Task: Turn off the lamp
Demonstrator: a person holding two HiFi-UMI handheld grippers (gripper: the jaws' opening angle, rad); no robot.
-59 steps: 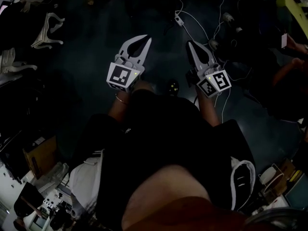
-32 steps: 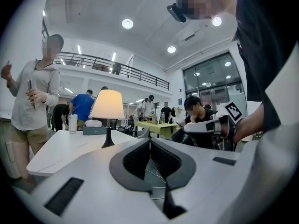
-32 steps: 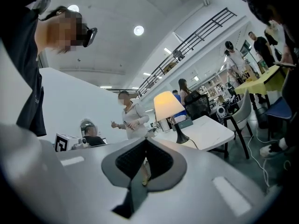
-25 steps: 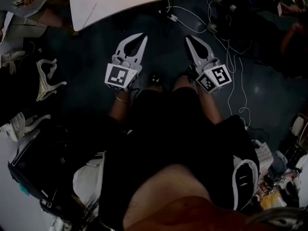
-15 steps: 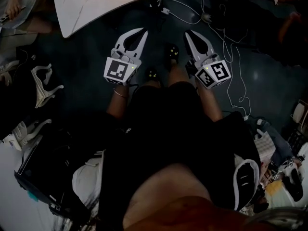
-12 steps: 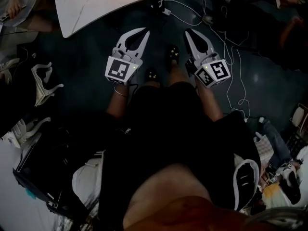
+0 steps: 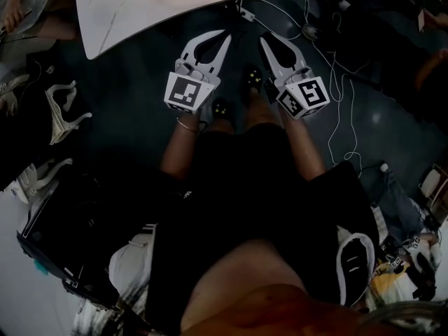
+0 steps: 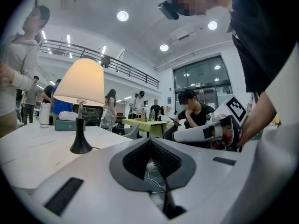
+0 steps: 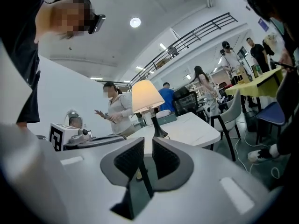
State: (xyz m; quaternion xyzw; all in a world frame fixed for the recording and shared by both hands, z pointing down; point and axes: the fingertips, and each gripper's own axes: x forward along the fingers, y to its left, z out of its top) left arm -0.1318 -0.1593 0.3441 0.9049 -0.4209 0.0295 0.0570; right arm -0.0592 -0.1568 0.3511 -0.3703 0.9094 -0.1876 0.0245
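My left gripper (image 8: 149,140) is clenched, its tips meeting on nothing. My right gripper (image 9: 148,142) has just been opening to a narrow gap, also empty. The lamp (image 8: 80,107) stands lit on the table (image 8: 28,148), well ahead of both. A box (image 8: 65,124) behind it holds something white.

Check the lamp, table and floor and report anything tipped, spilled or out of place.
Nothing is tipped or spilled. The cream-shaded lamp with a black base stands upright and lit on the white table. Only the white cables and plugs sprawl loose across the dark floor beside it.
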